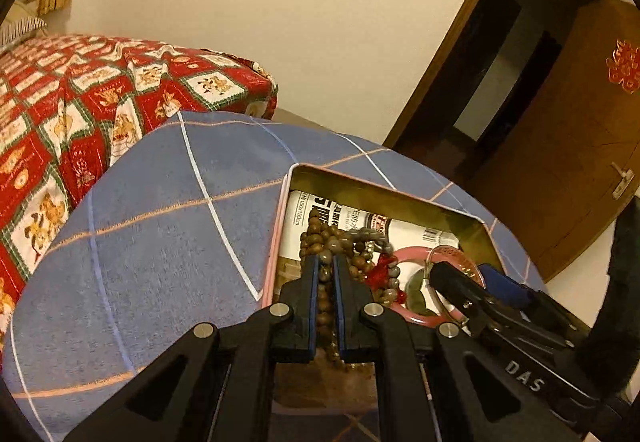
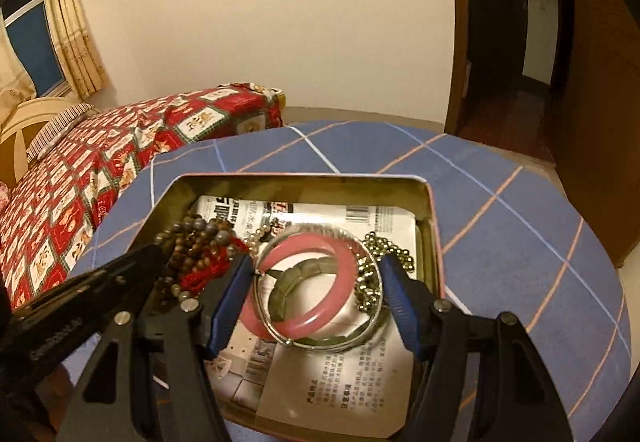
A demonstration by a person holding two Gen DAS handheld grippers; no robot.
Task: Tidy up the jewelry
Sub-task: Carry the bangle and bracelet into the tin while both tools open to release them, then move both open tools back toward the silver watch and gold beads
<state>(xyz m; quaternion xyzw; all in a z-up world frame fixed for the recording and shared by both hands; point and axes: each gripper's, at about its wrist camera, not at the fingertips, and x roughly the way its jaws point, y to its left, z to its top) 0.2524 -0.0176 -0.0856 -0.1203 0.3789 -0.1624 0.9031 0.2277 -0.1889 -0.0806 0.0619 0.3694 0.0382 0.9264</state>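
An open metal tin lined with printed paper sits on a blue checked cloth. My left gripper is shut on a strand of brown wooden beads, which also shows in the right wrist view with a red tassel. My right gripper is open over the tin, its fingers either side of a pink bangle, a thin silver bangle and a dark green bracelet. A silver bead chain lies at the tin's right.
The blue checked cloth covers a round table. A bed with a red patterned quilt stands behind on the left. A brown door and a dark doorway are at the right.
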